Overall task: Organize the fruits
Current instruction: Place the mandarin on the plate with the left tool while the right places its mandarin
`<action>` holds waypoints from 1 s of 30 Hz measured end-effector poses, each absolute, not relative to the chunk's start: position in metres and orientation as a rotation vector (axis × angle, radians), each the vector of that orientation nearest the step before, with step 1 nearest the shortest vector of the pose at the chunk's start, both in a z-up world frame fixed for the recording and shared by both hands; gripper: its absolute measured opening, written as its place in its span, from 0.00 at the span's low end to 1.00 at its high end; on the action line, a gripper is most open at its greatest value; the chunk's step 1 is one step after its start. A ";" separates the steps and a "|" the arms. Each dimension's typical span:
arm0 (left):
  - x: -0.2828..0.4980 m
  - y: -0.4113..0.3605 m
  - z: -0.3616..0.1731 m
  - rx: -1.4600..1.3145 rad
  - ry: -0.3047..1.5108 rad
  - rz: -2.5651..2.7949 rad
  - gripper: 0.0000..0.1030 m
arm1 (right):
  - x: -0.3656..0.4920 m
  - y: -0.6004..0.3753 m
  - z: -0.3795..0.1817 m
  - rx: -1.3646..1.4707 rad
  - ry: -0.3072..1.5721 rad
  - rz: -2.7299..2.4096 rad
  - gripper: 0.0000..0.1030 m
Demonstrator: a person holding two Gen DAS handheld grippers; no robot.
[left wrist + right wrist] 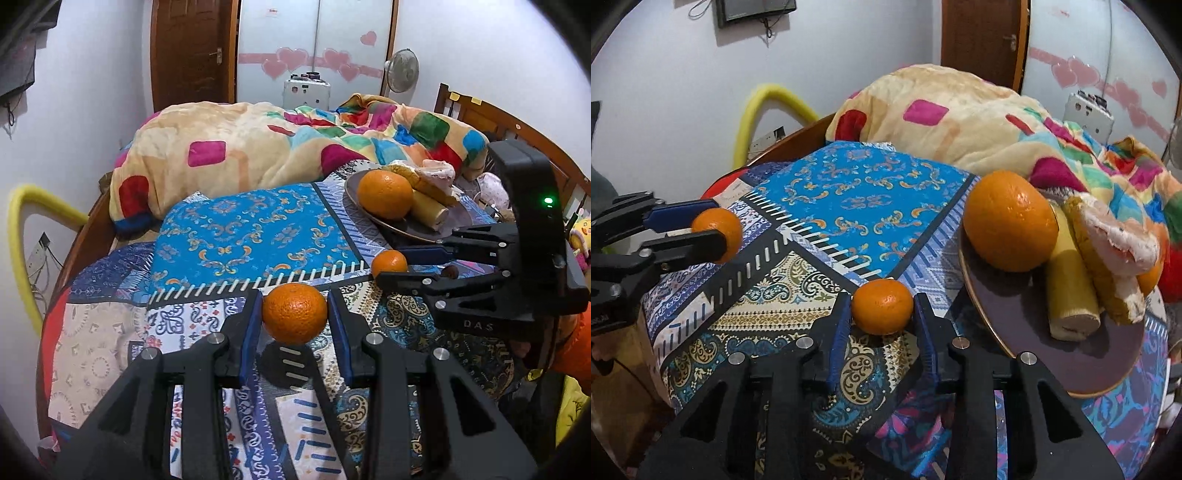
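My left gripper (294,314) is shut on a small orange (294,313) and holds it just above the patterned bedspread; its shadow lies below. It also shows in the right wrist view (713,233) at the left. My right gripper (882,308) is shut on another small orange (882,305), next to the dark plate's (1015,321) left rim. In the left wrist view the right gripper (393,264) holds its orange (388,263) in front of the plate (354,192). On the plate lie a big orange (1010,220), a yellow piece of banana (1067,291) and peel (1112,251).
A crumpled colourful blanket (258,147) lies across the far part of the bed. A wooden headboard (517,125) stands at the right, a yellow foam-covered rail (22,236) at the left. The blue patterned cloth (251,232) spreads left of the plate.
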State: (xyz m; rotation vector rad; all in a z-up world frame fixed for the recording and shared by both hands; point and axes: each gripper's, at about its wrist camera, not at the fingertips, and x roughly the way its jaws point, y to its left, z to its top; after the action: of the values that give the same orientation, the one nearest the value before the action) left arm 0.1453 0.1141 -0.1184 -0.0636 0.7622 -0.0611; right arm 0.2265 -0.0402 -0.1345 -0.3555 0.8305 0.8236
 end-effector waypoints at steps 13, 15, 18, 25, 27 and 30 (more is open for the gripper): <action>0.156 0.069 -0.097 -0.057 0.713 -0.118 0.34 | 0.212 -0.105 -0.089 -0.267 0.712 0.755 0.30; 0.160 0.059 -0.095 -0.049 0.709 -0.123 0.34 | 0.211 -0.118 -0.081 -0.252 0.689 0.734 0.30; 0.168 0.046 -0.092 -0.040 0.707 -0.135 0.34 | 0.211 -0.134 -0.073 -0.235 0.662 0.707 0.30; 0.189 0.021 -0.088 -0.033 0.695 -0.152 0.34 | 0.221 -0.166 -0.066 -0.209 0.623 0.646 0.30; 0.196 0.016 -0.087 -0.029 0.694 -0.153 0.35 | 0.226 -0.171 -0.068 -0.206 0.621 0.631 0.30; 0.206 0.008 -0.089 -0.019 0.694 -0.153 0.35 | 0.236 -0.179 -0.076 -0.190 0.637 0.626 0.30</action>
State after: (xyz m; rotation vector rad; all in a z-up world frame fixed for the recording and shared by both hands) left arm 0.2063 0.0082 -0.0887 -0.0185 0.6939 -0.1529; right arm 0.2355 -0.1795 -0.0755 -0.1896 0.6370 0.6263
